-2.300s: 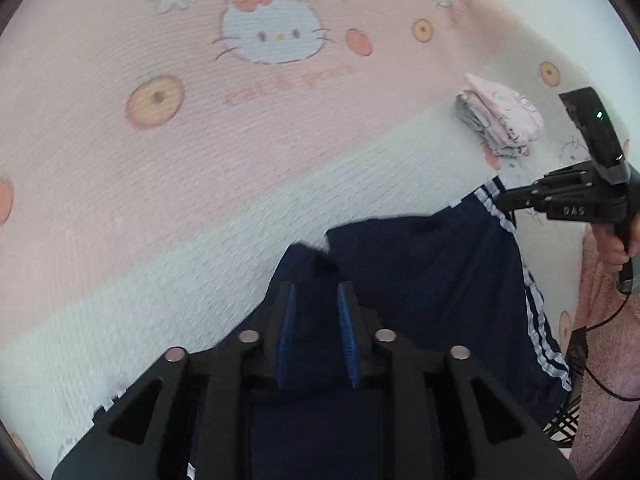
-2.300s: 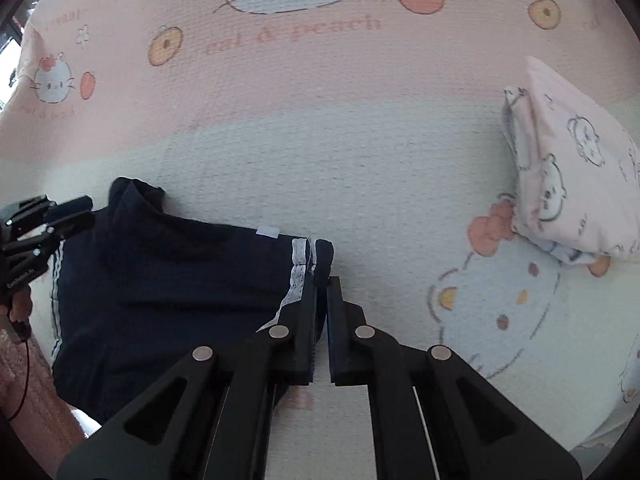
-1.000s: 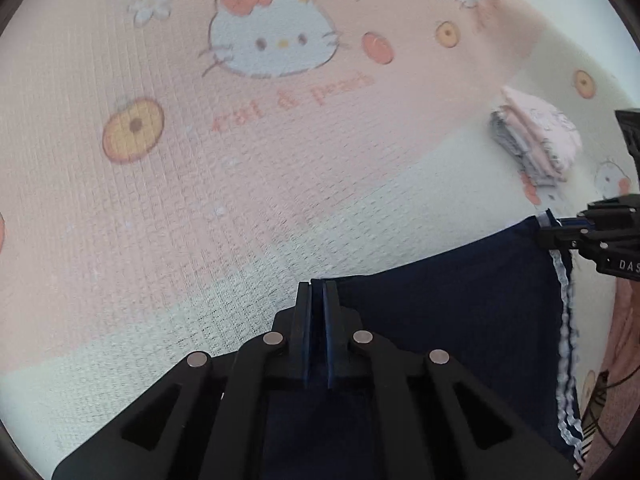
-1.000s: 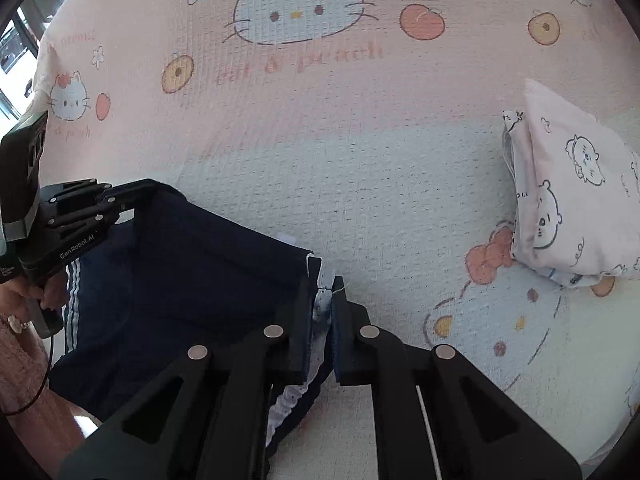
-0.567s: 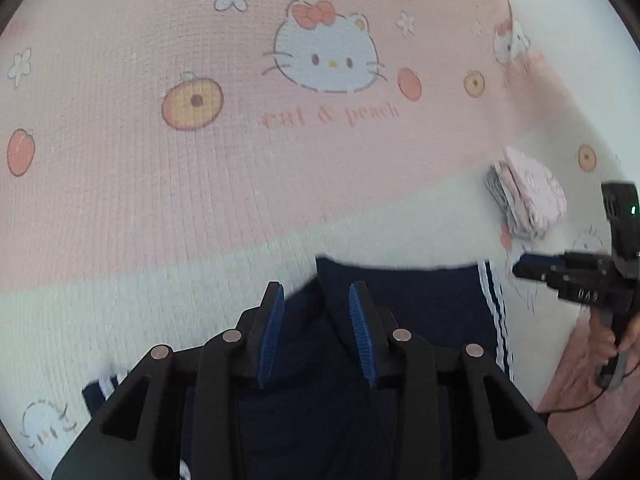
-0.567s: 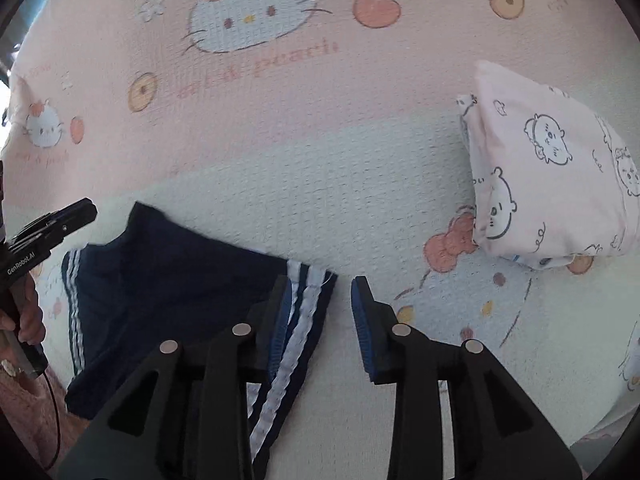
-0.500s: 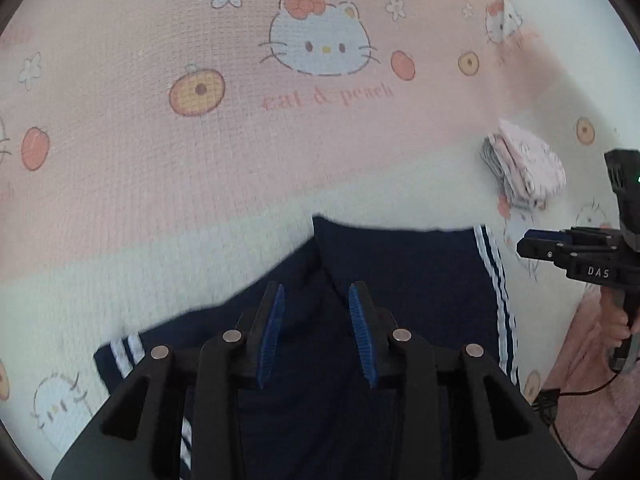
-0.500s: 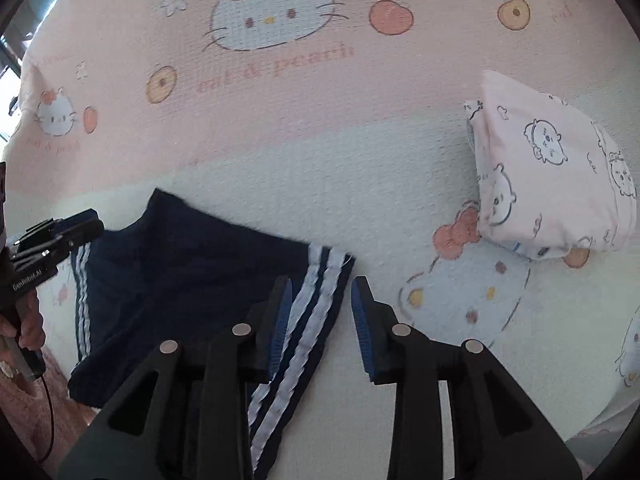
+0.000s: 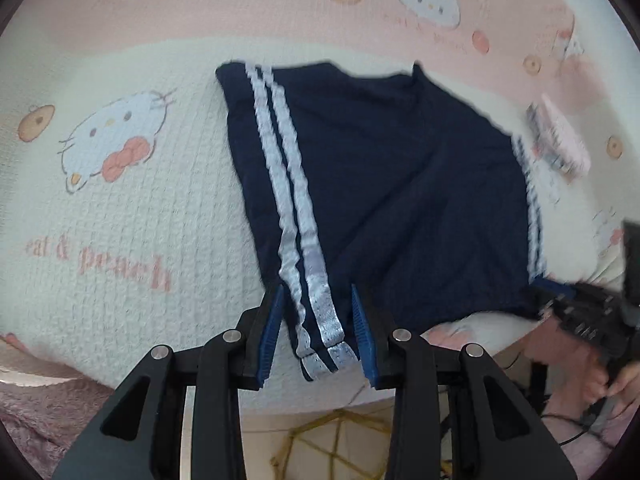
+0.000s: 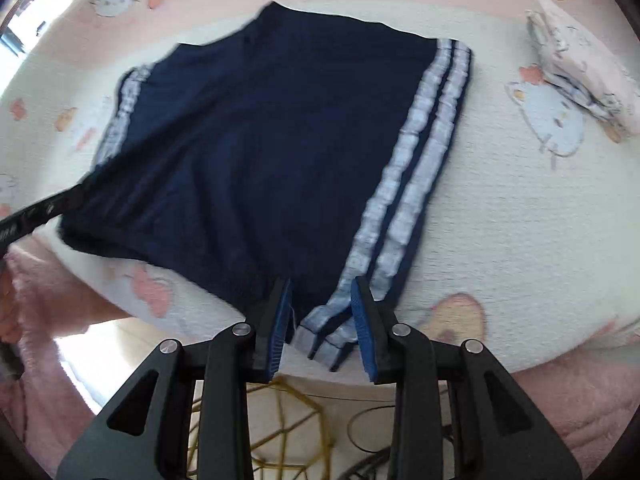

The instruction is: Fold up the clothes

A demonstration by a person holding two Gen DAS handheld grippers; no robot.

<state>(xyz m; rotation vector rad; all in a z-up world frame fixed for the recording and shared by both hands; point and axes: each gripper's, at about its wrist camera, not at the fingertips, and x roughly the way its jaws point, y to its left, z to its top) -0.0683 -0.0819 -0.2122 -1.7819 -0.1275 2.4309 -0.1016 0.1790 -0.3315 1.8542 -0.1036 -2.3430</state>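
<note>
Navy shorts (image 9: 400,184) with two white stripes down each side lie spread flat on the bed, waistband toward the near edge. My left gripper (image 9: 318,328) stands open astride the near striped corner, and its blue pads do not press the cloth. The right gripper (image 9: 568,308) shows blurred at the shorts' other near corner. In the right wrist view the shorts (image 10: 280,140) fill the middle. My right gripper (image 10: 320,320) is open around the striped waistband corner. The left gripper's fingers (image 10: 40,212) reach in from the left edge.
A folded pink printed garment (image 10: 584,72) lies at the far right, also seen as the pink garment (image 9: 560,140). The cat-print bedspread (image 9: 120,160) ends just under the grippers. Below the edge are floor and a gold wire frame (image 9: 340,440). A pink fuzzy sleeve (image 10: 40,300) is at left.
Both grippers were shut on the shorts' far corners, then opened and let go. They have drawn back to the near edge, and the shorts now lie spread out flat.
</note>
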